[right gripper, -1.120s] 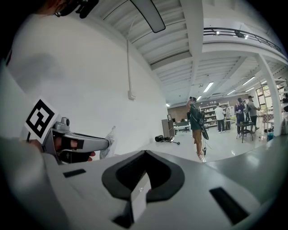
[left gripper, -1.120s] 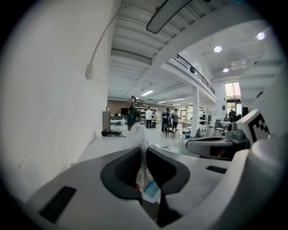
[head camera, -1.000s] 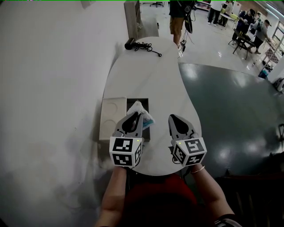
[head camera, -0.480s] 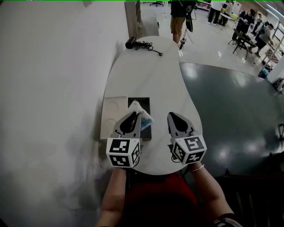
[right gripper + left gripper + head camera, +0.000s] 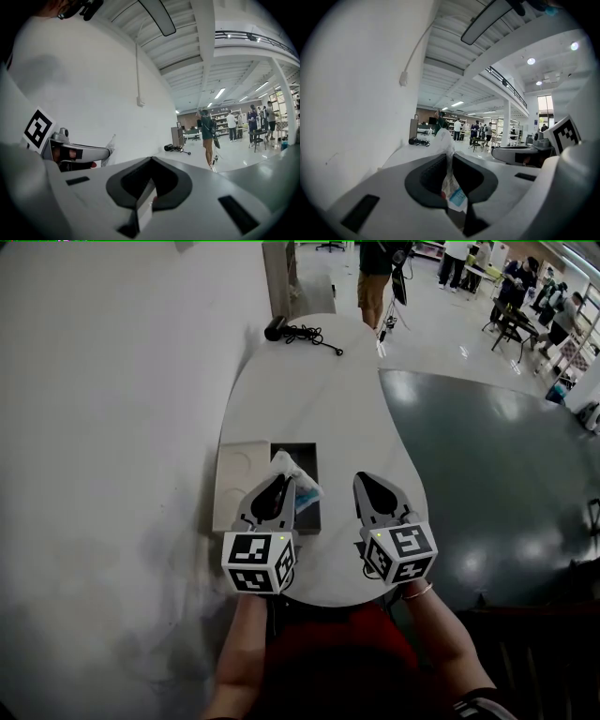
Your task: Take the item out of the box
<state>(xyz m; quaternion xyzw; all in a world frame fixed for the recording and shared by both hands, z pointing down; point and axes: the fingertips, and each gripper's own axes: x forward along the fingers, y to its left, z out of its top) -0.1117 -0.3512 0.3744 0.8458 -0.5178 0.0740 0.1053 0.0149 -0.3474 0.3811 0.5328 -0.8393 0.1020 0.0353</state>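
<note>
On the white table [image 5: 328, 418] stands a small dark open box [image 5: 306, 454], its pale lid [image 5: 240, 472] lying flat on its left. My left gripper [image 5: 284, 481] hovers over the box and is shut on a crumpled white packet with blue print [image 5: 302, 486]. In the left gripper view the packet [image 5: 451, 187] hangs pinched between the jaws of the left gripper [image 5: 448, 153], its top sticking out beyond them. My right gripper [image 5: 361, 479] is level with it on the right, over bare table. Its jaws [image 5: 151, 160] are shut and nothing shows in them.
A black device with a coiled cable [image 5: 292, 333] lies at the table's far end. A white wall [image 5: 112, 427] runs close along the left. The table's curved right edge drops to dark floor [image 5: 487, 484]. A person [image 5: 375, 277] stands beyond the table; others are further back.
Hardly anything: both grippers stay where they were, and the packet is still pinched in the left one above the box.
</note>
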